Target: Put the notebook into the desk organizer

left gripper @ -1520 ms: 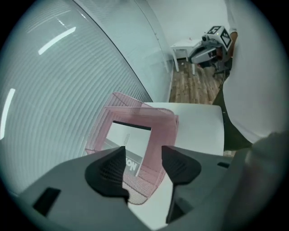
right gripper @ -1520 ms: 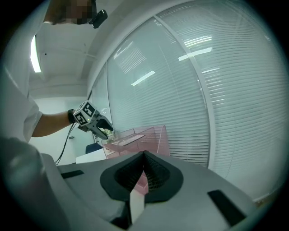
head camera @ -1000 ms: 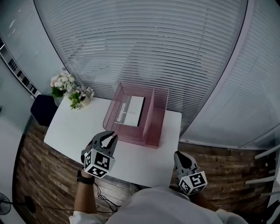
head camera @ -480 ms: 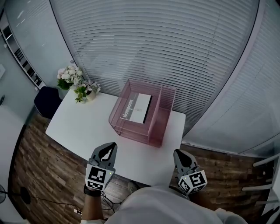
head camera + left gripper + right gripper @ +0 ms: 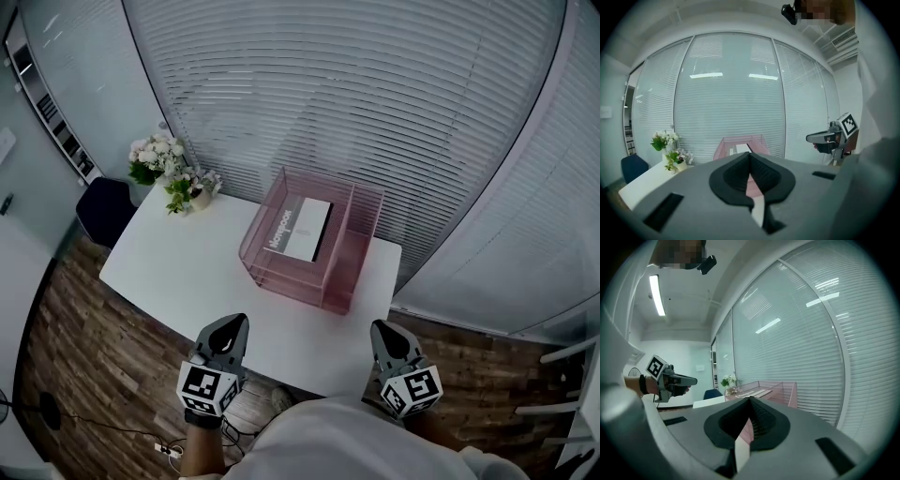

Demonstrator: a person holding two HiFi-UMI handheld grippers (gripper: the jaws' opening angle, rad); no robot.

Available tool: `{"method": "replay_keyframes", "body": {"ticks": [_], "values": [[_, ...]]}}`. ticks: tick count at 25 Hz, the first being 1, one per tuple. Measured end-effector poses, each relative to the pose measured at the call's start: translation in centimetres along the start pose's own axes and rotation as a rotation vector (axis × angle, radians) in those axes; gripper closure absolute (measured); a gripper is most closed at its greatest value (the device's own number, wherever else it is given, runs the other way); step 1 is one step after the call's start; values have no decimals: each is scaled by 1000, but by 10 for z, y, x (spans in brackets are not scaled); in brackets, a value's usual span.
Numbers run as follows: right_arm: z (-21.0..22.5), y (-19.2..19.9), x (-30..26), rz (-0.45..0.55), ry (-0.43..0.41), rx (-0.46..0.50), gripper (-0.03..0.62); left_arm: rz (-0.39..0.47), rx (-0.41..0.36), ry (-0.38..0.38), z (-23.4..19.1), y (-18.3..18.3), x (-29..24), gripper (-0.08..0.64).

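Left gripper (image 5: 232, 325) has drawn back from the pink desk organizer (image 5: 349, 274) to the near edge of the white table (image 5: 178, 272), jaws now pressed together on nothing.

Two grippers, both clenched and empty; the right gripper (image 5: 383, 331) is level with it at the same edge. One notebook (image 5: 302, 228) lies flat in the organizer's wider left compartment. Two flower bunches (image 5: 153, 159) stand at the table's far left corner, one dark chair (image 5: 105, 211) beside it.

Two flower bunches (image 5: 157, 161) sat at the far left corner of the white desk (image 5: 178, 272), a dark blue chair (image 5: 105, 212) just off that end, closed blinds (image 5: 356, 94) behind, wood floor (image 5: 80, 347) below.
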State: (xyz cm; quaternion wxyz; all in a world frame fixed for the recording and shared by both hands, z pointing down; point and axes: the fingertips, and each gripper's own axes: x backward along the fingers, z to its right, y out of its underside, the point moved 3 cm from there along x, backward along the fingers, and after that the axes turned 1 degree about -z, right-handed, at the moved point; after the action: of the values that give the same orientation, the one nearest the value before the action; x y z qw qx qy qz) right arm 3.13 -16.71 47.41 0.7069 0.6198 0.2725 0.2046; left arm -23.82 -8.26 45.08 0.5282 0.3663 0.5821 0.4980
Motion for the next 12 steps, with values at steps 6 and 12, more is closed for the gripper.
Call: {"method": "replay_keyframes", "body": {"ticks": [6, 12], "values": [[-1, -1, -1, 4, -1, -1, 580, 0, -9, 8, 0, -1, -2, 552], [4, -2, -1, 2, 8, -4, 580, -11, -8, 19, 2, -1, -9, 552]]}}
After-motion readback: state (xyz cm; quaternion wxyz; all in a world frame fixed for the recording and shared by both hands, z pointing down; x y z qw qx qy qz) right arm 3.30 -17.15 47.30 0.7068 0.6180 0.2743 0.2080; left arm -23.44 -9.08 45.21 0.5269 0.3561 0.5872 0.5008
